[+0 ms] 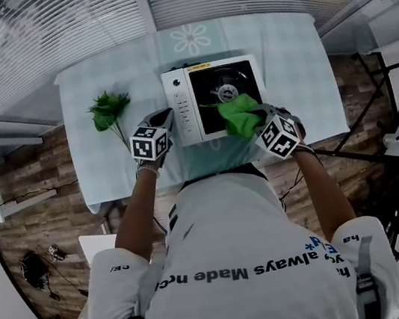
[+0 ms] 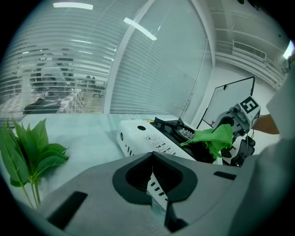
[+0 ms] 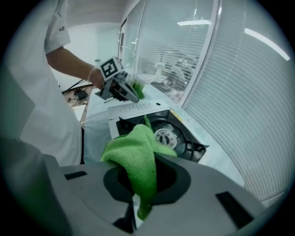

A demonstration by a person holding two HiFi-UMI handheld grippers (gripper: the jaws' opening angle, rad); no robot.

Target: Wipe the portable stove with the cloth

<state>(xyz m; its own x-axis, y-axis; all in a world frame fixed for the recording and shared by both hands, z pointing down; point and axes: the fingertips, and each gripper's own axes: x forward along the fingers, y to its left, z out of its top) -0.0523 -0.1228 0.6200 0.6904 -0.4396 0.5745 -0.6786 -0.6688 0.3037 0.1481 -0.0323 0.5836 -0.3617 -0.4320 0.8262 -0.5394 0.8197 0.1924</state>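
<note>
Right gripper (image 3: 138, 205): jaws clamped on cloth (image 3: 136, 159), bunched as a wiping pad | stove (image 1: 184, 112): on table (image 1: 297, 63), cloth over its burner well | left gripper (image 1: 168, 118): jaws closed, empty, beside stove corner, probably bracing it

Both bare forearms (image 1: 136, 211) reach forward from the torso. The left tongs (image 1: 166, 116) point down at a slant, jaws closed together. The right tongs (image 1: 257, 119) tilt more steeply, jaws clamped on a bunched green cloth (image 1: 237, 114).
</note>
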